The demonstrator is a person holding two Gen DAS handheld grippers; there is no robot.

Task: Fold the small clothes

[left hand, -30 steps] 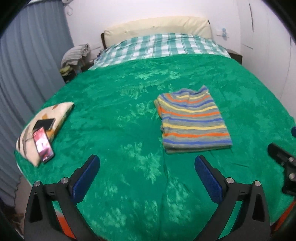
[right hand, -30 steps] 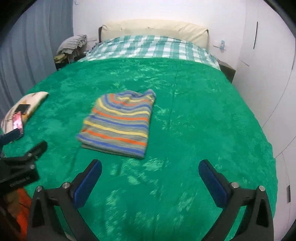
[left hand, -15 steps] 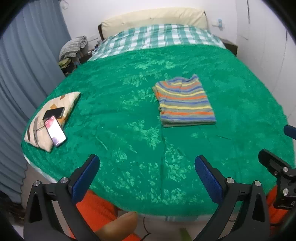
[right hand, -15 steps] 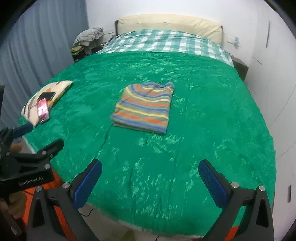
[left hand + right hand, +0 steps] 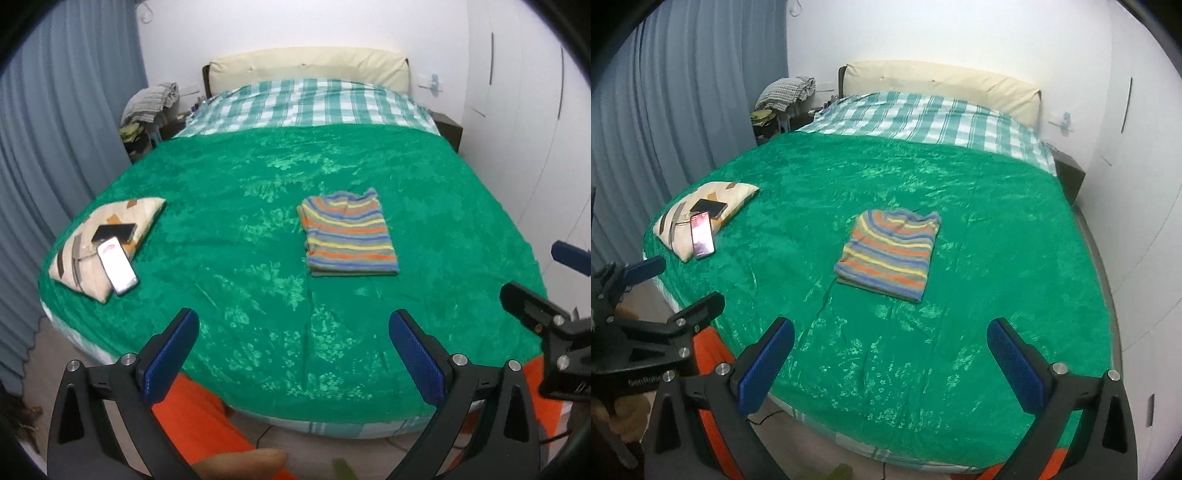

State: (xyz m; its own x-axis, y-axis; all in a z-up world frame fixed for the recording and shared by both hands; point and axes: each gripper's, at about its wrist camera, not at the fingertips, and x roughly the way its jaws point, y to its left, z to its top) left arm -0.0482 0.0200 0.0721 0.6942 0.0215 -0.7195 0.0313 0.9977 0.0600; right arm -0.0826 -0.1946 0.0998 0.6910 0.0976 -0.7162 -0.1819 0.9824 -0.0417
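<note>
A striped shirt (image 5: 347, 234) (image 5: 890, 253) in grey, orange, yellow and blue lies folded into a neat rectangle in the middle of the green bedspread (image 5: 258, 206) (image 5: 997, 240). My left gripper (image 5: 295, 352) hangs open near the foot of the bed, well short of the shirt, nothing between its blue pads. My right gripper (image 5: 890, 360) is open too, also back at the bed's foot and empty. Each gripper shows at the edge of the other's view, the right gripper (image 5: 550, 295) at the right and the left gripper (image 5: 665, 284) at the left.
A cream patterned pillow (image 5: 107, 240) (image 5: 701, 214) with two phones (image 5: 116, 266) on it lies at the bed's left edge. A checked sheet (image 5: 314, 107) and headboard are at the far end. Curtains (image 5: 55, 147) hang left, white wardrobe doors (image 5: 1137, 147) right. Orange trousers (image 5: 199, 424) show below.
Both grippers have pulled back and up from the bed, so the shirt looks smaller and farther away. The bed's foot edge and floor have come into view. The shirt has stayed put.
</note>
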